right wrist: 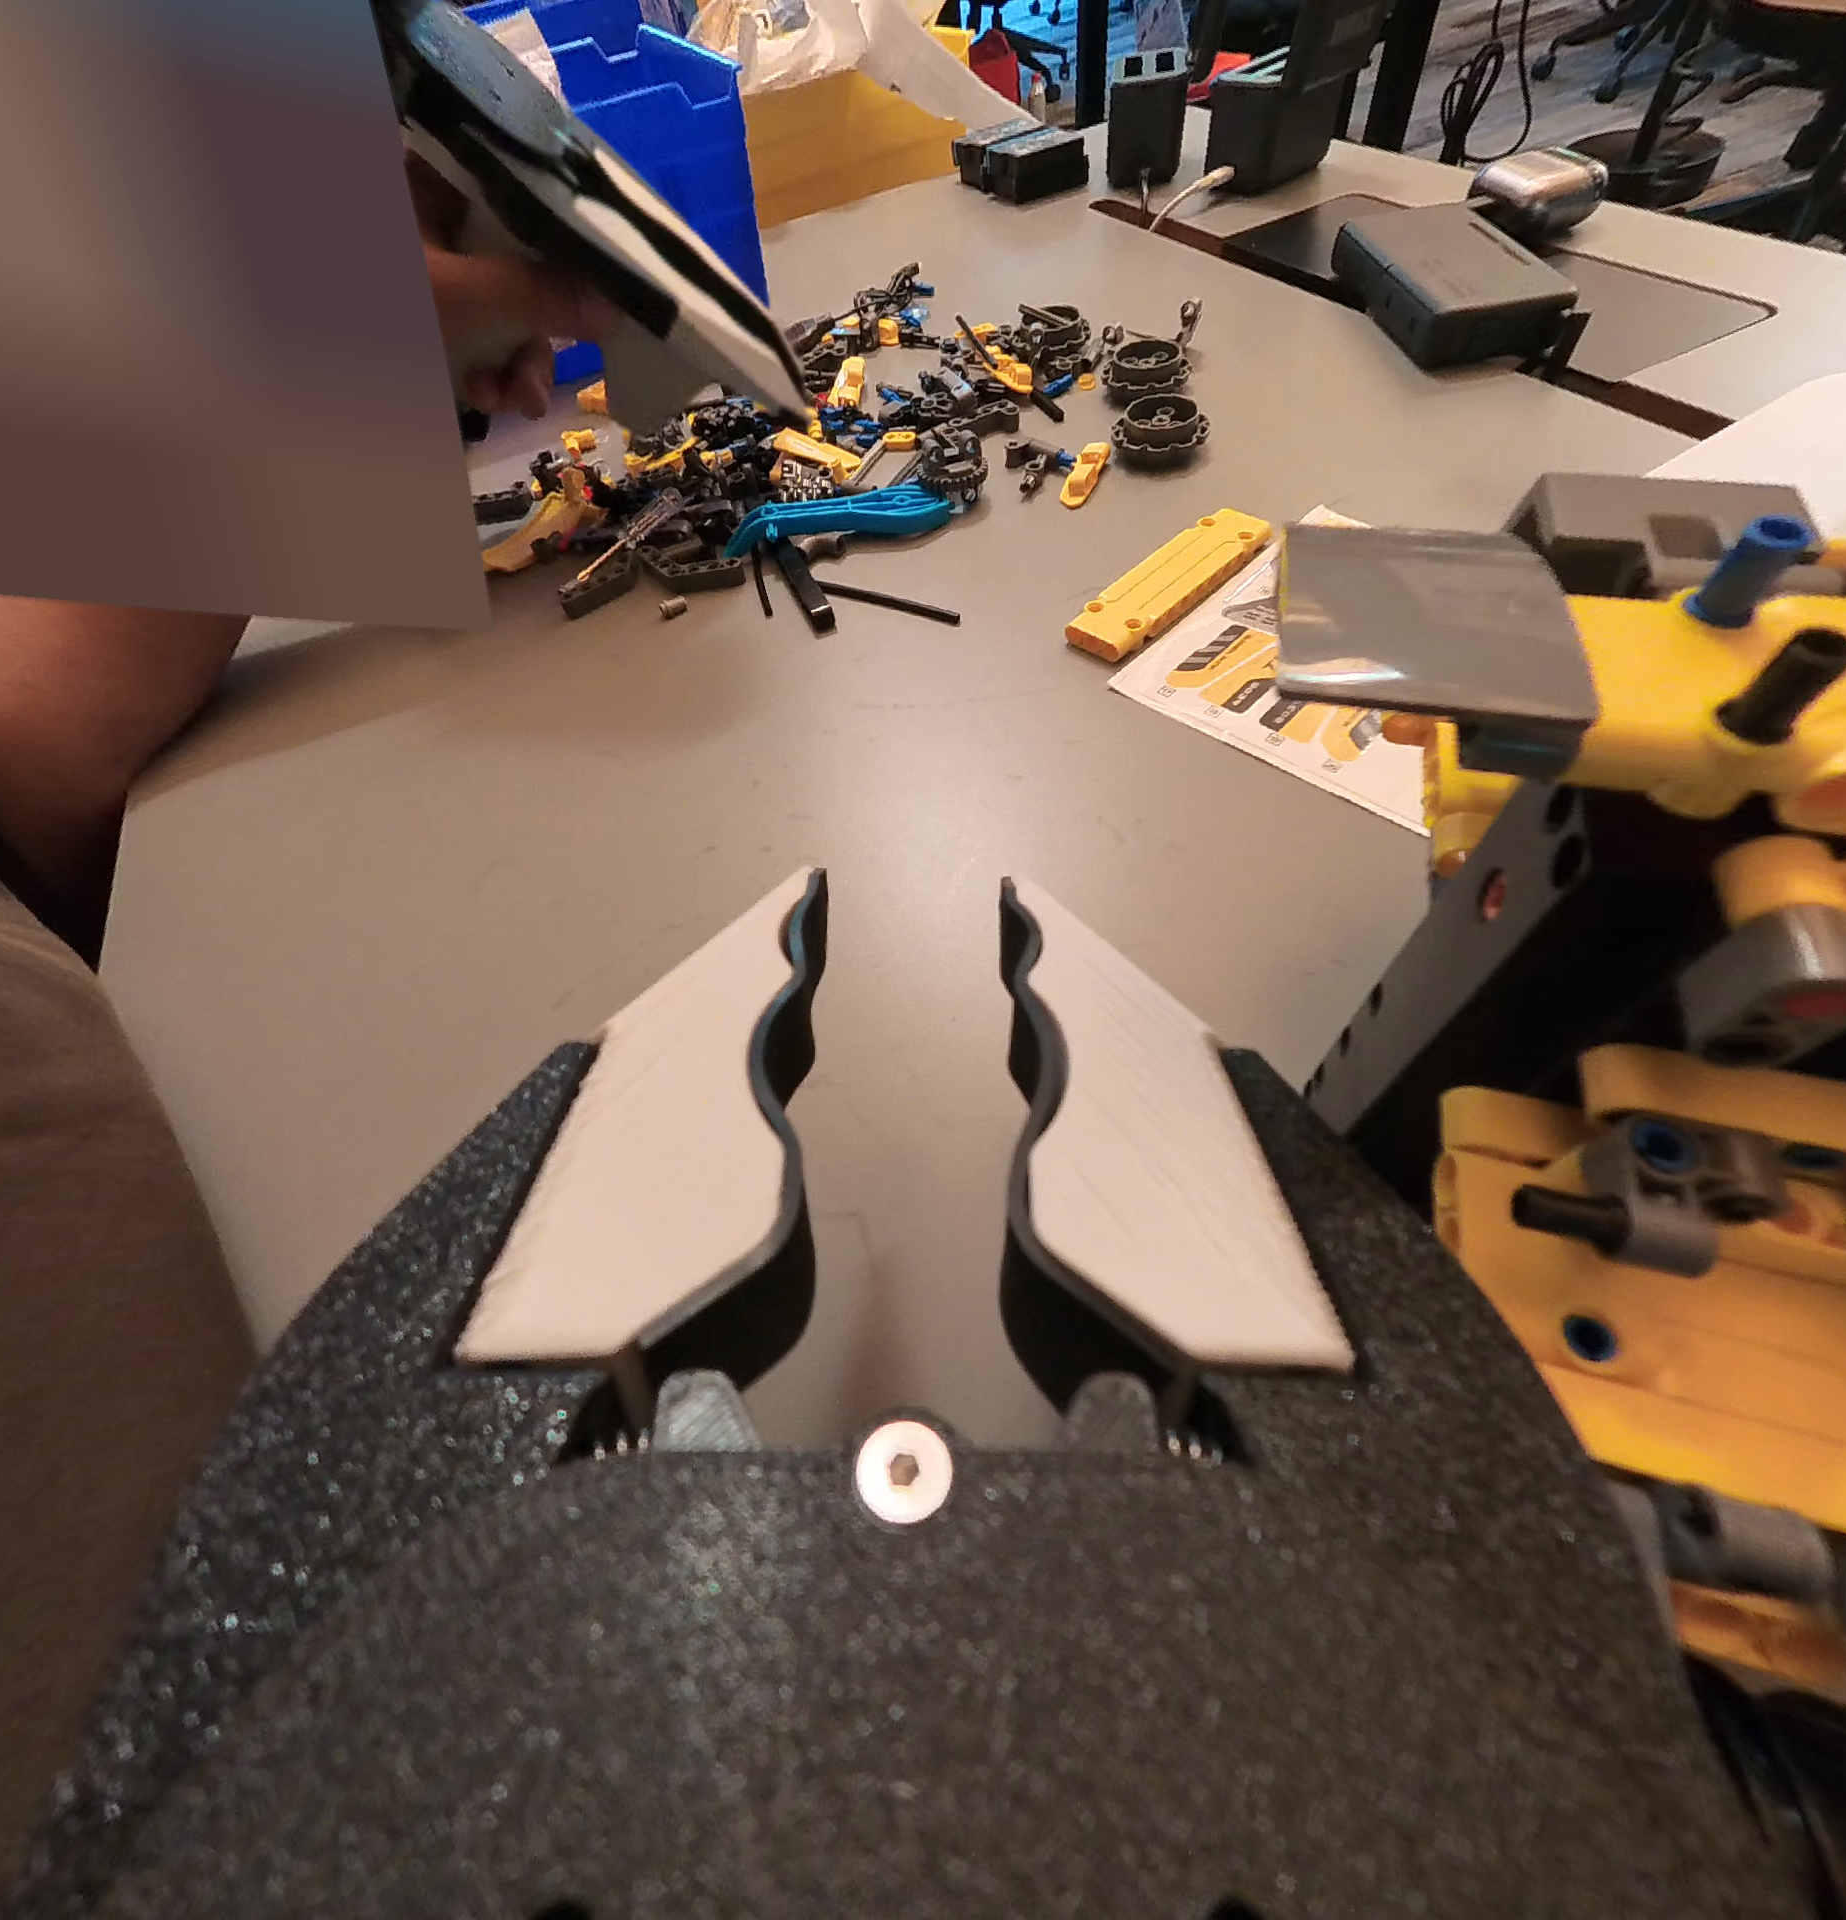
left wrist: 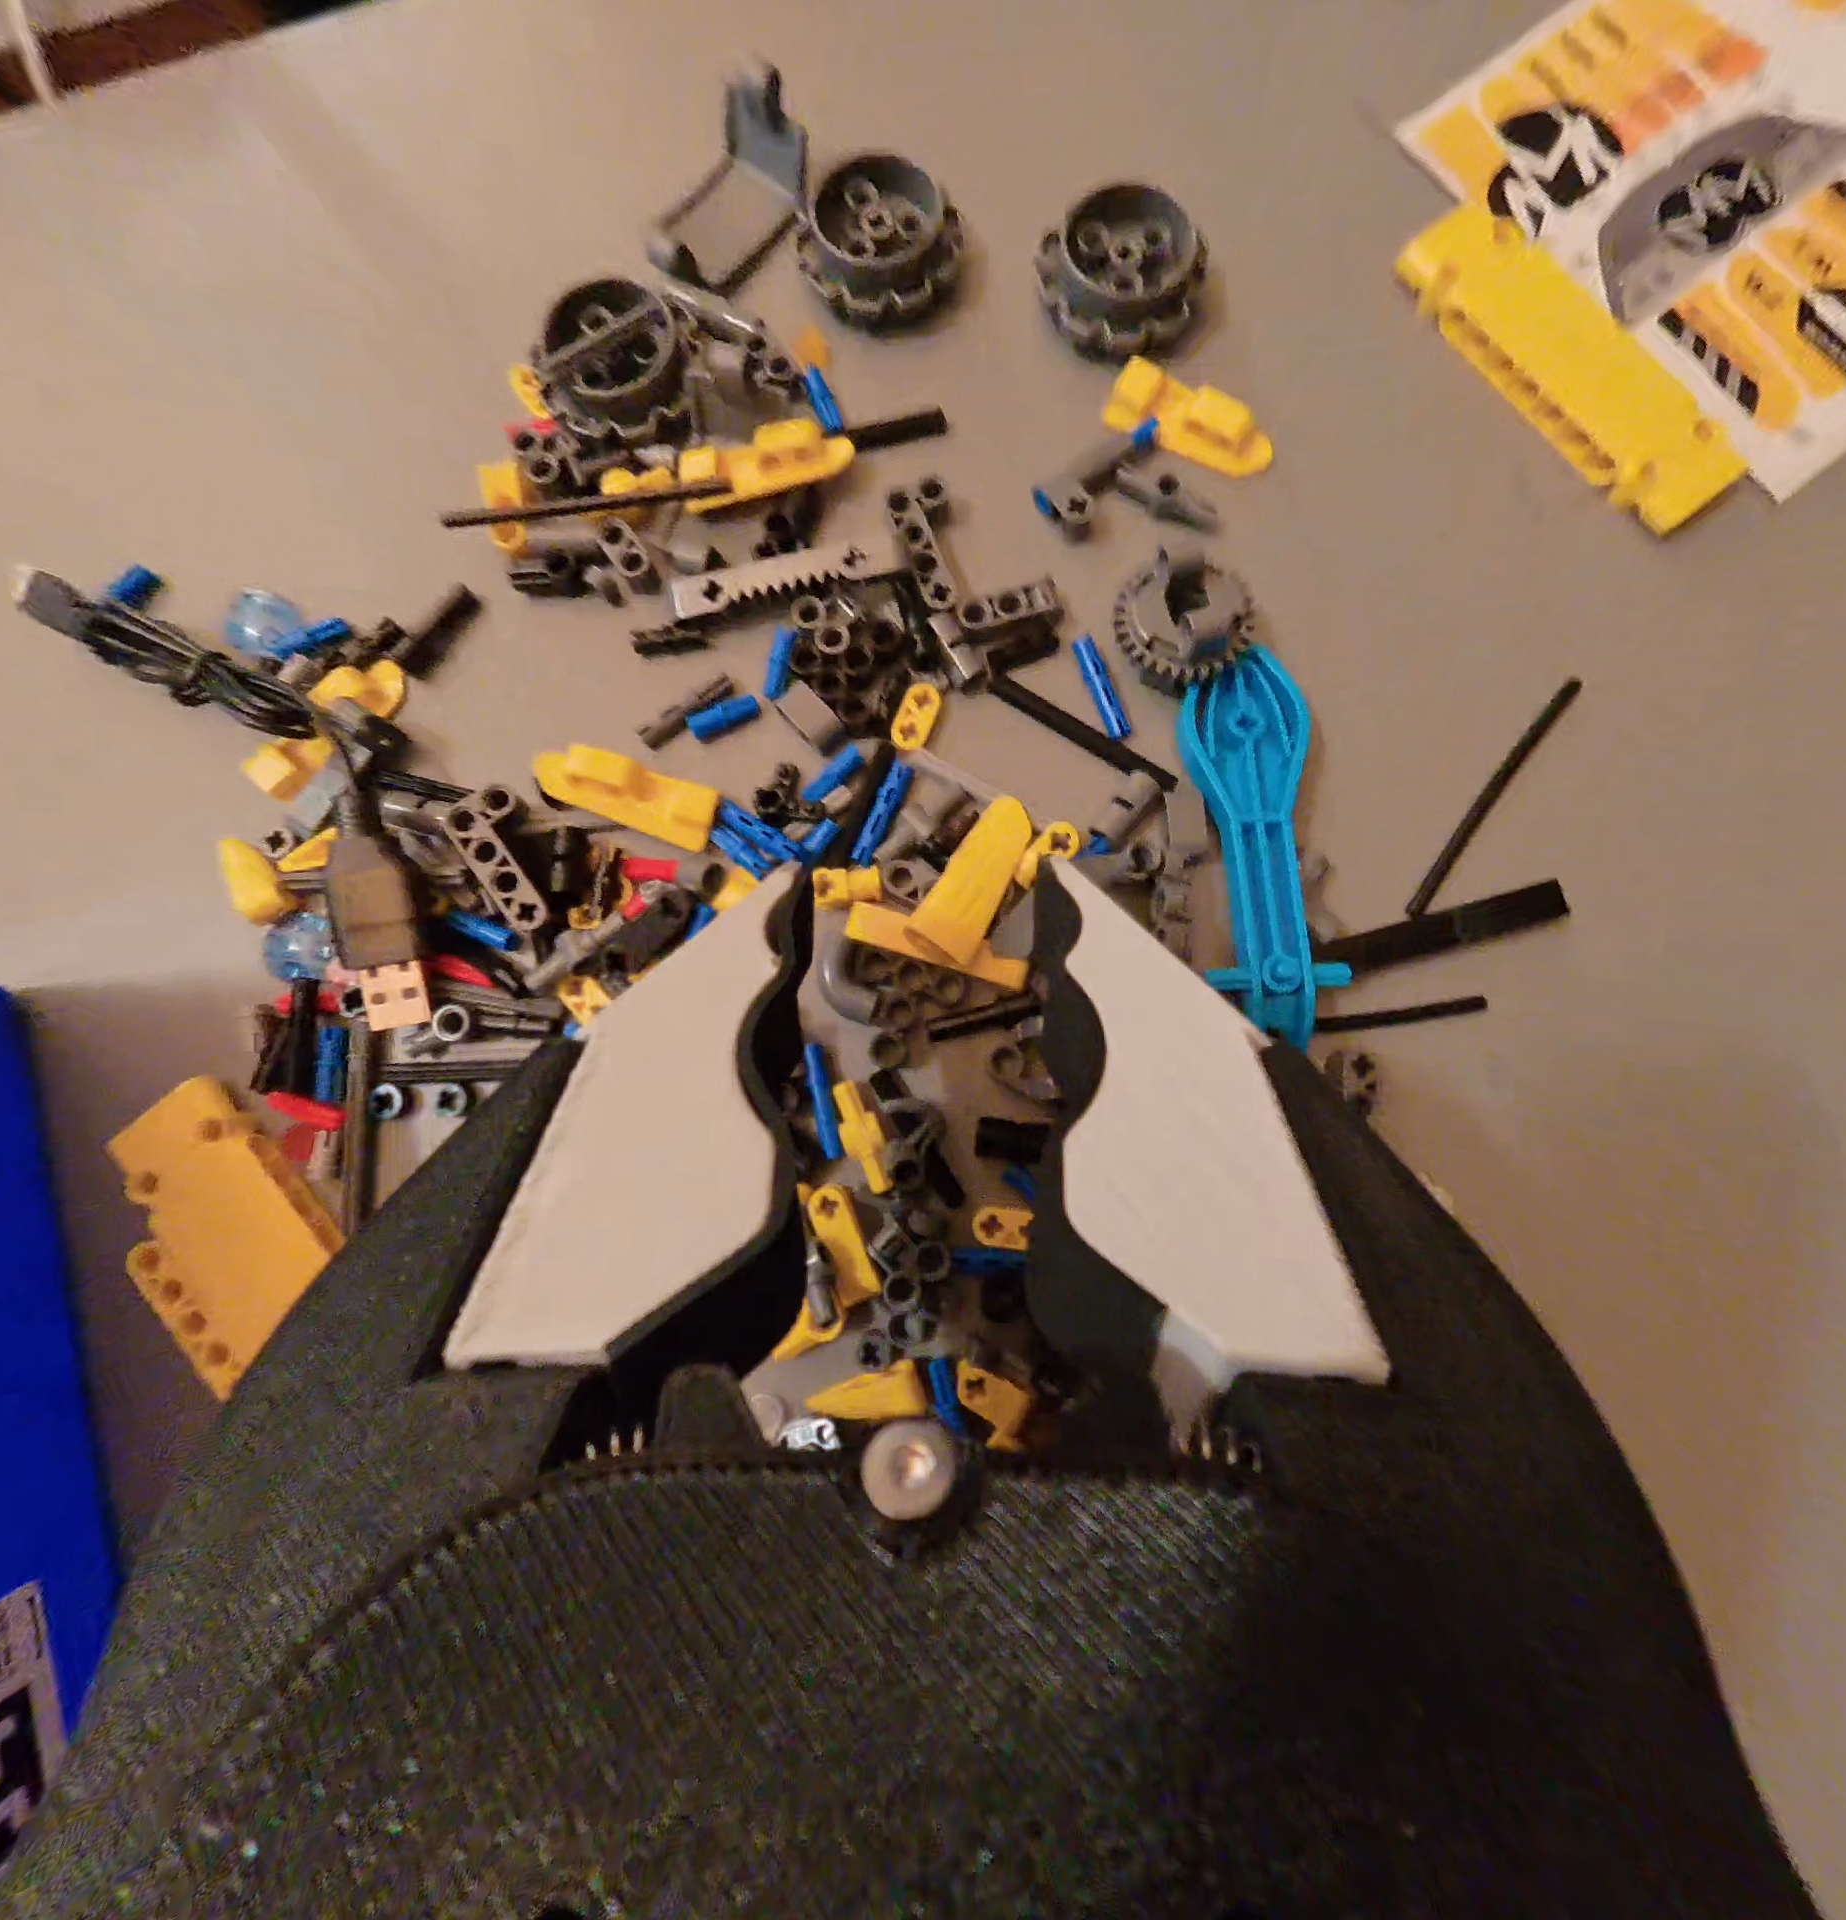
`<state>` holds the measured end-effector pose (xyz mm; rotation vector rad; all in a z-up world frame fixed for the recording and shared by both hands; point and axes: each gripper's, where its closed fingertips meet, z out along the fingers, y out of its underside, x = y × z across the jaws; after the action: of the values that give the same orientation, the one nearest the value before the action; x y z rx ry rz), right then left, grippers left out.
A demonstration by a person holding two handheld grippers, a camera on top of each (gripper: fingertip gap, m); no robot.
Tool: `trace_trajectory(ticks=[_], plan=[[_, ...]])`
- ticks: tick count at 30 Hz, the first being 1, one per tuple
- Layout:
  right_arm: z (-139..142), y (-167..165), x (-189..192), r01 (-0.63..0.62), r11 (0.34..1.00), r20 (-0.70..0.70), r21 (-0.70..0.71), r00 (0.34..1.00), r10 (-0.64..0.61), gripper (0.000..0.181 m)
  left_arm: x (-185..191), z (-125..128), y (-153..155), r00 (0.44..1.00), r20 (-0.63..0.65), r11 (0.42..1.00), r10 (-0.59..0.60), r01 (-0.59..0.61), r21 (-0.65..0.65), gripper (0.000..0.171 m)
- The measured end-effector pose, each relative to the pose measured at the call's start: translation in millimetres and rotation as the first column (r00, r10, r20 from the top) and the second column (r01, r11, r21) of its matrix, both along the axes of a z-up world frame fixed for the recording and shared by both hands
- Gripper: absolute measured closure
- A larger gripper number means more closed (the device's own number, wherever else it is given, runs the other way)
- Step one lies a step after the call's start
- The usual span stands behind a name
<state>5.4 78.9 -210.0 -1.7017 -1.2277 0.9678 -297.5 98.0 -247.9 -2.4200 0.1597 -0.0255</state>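
Observation:
My left gripper (left wrist: 924, 883) is open and hovers over a pile of small yellow, black, grey and blue building-toy parts (left wrist: 794, 727); a yellow wedge piece (left wrist: 966, 894) lies between its fingertips, not gripped. The pile also shows far off in the right wrist view (right wrist: 815, 447), with the left gripper (right wrist: 794, 400) above it. My right gripper (right wrist: 911, 888) is open and empty over bare grey table (right wrist: 586, 790). A part-built yellow and grey model (right wrist: 1667, 1039) stands just to its right.
A blue lever tool (left wrist: 1257, 831), three grey wheels (left wrist: 883, 239), a black USB cable (left wrist: 368, 894), a long yellow panel (left wrist: 1563, 374) and a printed sheet (left wrist: 1729, 208) lie on the table. Blue bins (right wrist: 670, 135) and black boxes (right wrist: 1449, 275) stand at the back. My hands' fingertips stand some 30 cm from each other.

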Motion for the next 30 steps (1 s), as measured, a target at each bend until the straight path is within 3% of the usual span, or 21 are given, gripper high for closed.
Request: trace_trajectory(ticks=[5,12,17,23,30], plan=[[-1,0,0,0.0,1.0,0.003,-0.002,1.0,0.0,0.149,1,-16,-6,0.996,-0.076,0.996,-0.036,0.029,-0.088,0.128],[-1,0,0,0.001,1.0,0.004,-0.001,1.0,-0.001,0.148,6,-13,-5,0.993,-0.099,0.995,-0.065,0.057,-0.079,0.157],[-1,0,-1,0.001,1.0,0.005,0.001,1.0,-0.001,0.148,6,-11,-4,0.992,-0.106,0.996,-0.065,0.058,-0.072,0.157],[-1,0,-1,0.001,1.0,0.004,0.002,1.0,-0.001,0.148,-11,17,4,0.994,-0.097,0.996,0.044,-0.036,0.083,0.157],[0,0,-1,0.004,1.0,0.002,0.01,1.0,-0.004,0.148,-42,54,2,0.977,-0.043,0.943,0.209,-0.19,0.274,0.159]])
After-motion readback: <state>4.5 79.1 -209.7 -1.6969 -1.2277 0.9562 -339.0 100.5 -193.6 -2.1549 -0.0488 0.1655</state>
